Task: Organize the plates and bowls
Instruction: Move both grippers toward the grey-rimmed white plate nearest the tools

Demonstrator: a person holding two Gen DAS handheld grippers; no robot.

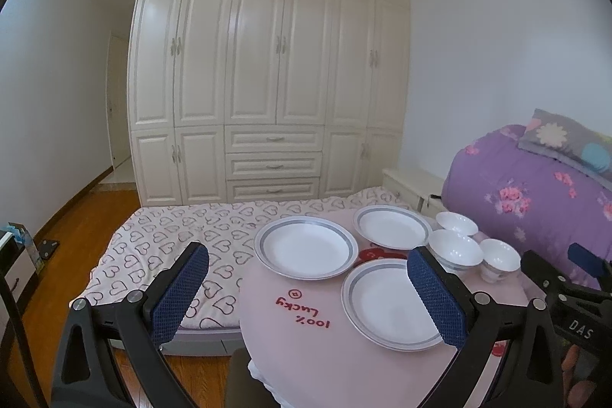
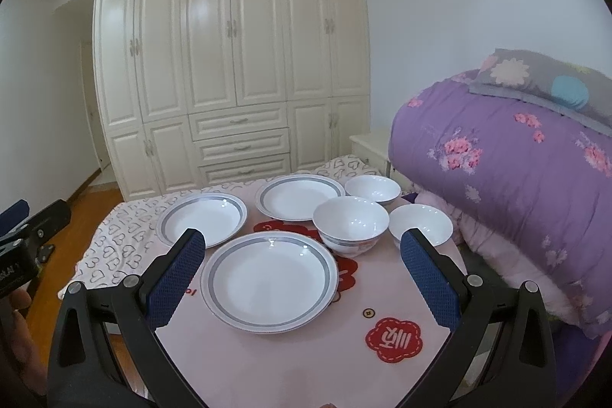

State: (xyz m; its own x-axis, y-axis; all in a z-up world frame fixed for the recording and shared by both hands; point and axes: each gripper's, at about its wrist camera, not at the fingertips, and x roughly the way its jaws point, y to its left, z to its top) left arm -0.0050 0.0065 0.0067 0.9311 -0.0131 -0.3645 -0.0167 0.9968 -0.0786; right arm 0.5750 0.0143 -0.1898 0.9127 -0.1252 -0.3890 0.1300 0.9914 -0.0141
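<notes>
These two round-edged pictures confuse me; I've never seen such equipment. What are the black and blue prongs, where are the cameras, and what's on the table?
No robot here: a person holds a two-finger gripper in each hand, each with a wide-angle camera looking along its fingers. One picture is from the left gripper, the other from the right gripper. Both are open and hold nothing. On the pink table lie three grey-banded plates and three white bowls.
</notes>
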